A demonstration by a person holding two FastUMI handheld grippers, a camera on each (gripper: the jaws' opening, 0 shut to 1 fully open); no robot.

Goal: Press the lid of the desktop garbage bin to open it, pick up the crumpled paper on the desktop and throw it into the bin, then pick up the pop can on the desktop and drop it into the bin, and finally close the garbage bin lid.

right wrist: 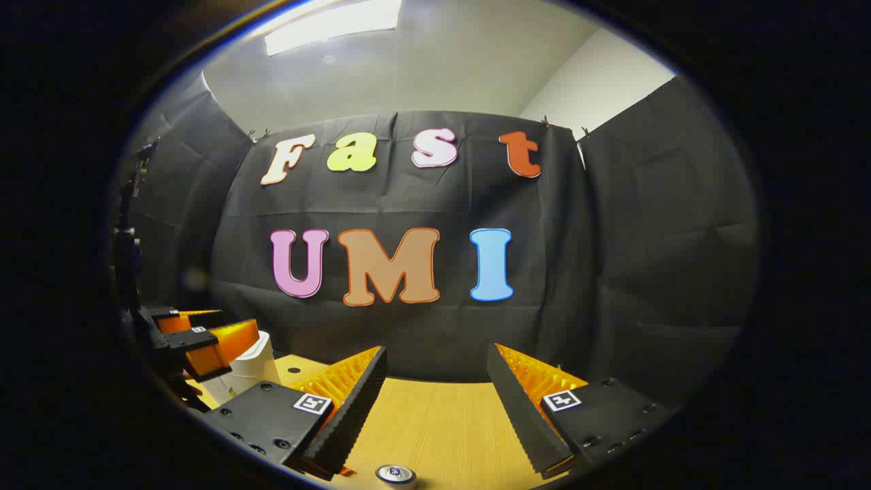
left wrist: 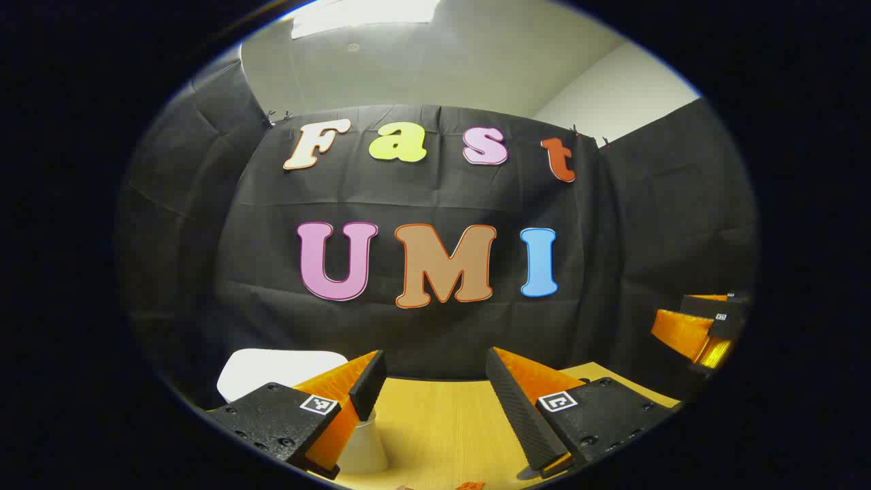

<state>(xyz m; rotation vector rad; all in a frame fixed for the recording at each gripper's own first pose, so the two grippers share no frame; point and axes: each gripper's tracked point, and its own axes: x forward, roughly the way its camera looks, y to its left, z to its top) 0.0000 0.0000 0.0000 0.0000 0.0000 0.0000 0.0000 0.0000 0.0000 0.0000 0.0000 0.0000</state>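
Note:
The white desktop bin [left wrist: 364, 446] stands just under and left of my left gripper [left wrist: 434, 367], which is open with nothing between its fingers. A broad white rounded panel of the bin [left wrist: 279, 371] shows behind the left finger; I cannot tell if the lid is up. In the right gripper view the same bin [right wrist: 252, 364] stands at the far left with the left gripper [right wrist: 207, 344] close beside its top. My right gripper [right wrist: 437, 362] is open over the table, and the pop can's silver top [right wrist: 396, 474] lies just below and between its fingers.
The wooden table [right wrist: 442, 422] runs up to the black cloth wall close behind it. The right gripper [left wrist: 701, 333] hangs at the right edge of the left gripper view, well apart from the bin. A dark stand [right wrist: 126, 258] rises at the far left.

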